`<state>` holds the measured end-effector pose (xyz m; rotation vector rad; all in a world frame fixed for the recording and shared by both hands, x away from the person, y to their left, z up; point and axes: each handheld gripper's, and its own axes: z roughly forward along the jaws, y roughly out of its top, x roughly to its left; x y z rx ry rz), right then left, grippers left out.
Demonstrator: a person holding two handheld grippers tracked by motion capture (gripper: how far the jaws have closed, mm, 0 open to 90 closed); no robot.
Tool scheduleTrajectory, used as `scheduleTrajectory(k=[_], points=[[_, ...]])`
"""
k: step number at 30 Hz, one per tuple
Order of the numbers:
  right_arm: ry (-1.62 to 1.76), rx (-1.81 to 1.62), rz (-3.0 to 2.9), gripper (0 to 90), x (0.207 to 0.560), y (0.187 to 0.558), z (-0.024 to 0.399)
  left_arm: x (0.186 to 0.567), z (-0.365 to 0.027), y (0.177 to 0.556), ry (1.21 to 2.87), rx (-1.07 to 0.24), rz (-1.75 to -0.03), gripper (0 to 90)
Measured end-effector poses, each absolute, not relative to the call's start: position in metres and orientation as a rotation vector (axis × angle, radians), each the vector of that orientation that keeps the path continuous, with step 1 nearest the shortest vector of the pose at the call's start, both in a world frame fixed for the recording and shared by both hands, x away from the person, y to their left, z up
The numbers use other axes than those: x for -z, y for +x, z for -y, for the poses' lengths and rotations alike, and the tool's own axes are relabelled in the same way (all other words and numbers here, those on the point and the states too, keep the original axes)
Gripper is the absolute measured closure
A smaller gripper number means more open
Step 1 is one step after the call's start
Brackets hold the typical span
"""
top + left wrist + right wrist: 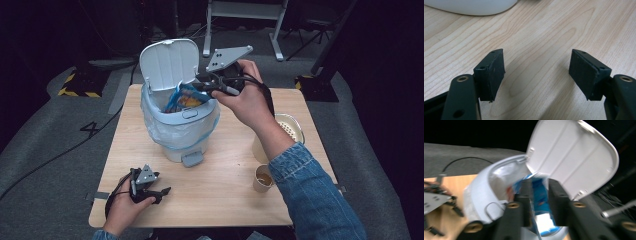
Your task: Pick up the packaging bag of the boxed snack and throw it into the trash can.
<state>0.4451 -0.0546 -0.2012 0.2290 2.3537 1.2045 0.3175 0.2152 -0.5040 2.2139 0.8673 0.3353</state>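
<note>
The right hand-held gripper point(212, 90) is over the open mouth of the white bin point(177, 125), its jaws set apart around a blue snack packet point(540, 192); whether the pads press on the packet cannot be told. The packet sits in the bin under the raised lid point(167, 62). The left hand-held gripper point(536, 72) rests on the wooden surface point(225, 190) near the bin's base, jaws wide apart with nothing between them.

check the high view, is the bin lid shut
No, the white lid stands tipped up above the bin, with a blue packet showing inside.
</note>
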Motion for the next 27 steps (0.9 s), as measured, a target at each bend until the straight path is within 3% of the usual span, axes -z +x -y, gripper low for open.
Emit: scheduleTrajectory(k=[1,13,27], points=[[0.260,-1.190,-2.330,54.9,0.203,0.446,0.054,0.504,-0.215,0.317,2.214,-0.335,-0.868,29.1],[0.419,-1.367,-2.336,33.1,0.214,0.425,0.107,0.504,-0.216,0.318,2.219,-0.331,-0.861,28.2],[0.541,-1.418,-2.311,24.8,0.246,0.380,0.195,0.504,-0.221,0.323,2.222,-0.321,-0.858,26.8]])
